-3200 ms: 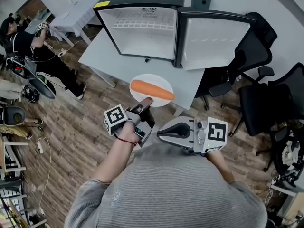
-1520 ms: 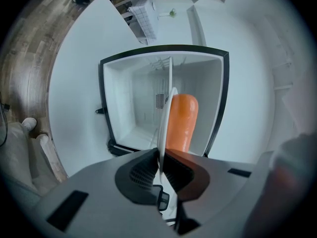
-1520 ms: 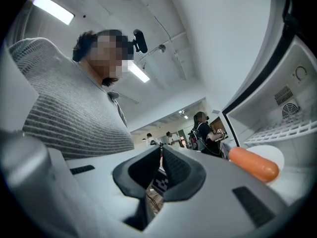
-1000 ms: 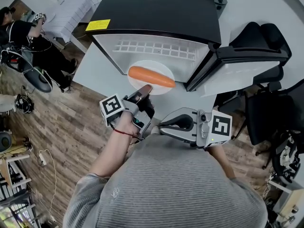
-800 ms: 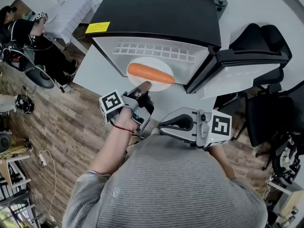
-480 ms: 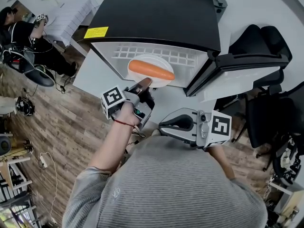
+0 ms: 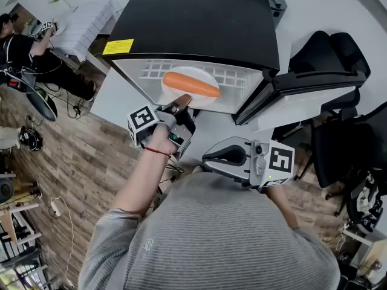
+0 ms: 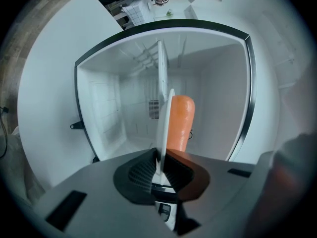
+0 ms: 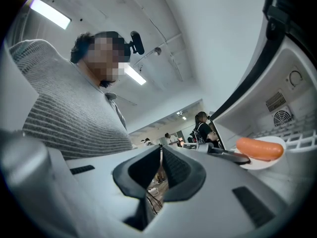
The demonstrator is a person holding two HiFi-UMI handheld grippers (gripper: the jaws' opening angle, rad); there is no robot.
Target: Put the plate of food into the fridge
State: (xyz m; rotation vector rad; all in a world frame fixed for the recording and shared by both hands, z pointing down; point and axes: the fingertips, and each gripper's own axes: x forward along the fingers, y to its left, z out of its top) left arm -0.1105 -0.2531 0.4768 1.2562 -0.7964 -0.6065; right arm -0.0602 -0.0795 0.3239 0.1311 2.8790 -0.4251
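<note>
Head view, upper centre: the left gripper pinches the rim of the plate, holding it at the mouth of the open fridge. Left gripper view, centre: the orange sausage lies loose, and a tilt could roll it off. Right gripper view: the right gripper is closed and empty.

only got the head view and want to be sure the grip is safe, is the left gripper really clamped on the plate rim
observer: Yes. The left gripper view shows the left gripper shut on the rim of the plate, with the sausage lying on it.
operator: is the plate above the shelf
observer: It looks so. The plate's edge is on the sausage's side of the wire shelf.
operator: right gripper holding anything
observer: No. The right gripper is shut with nothing between its jaws.
</note>
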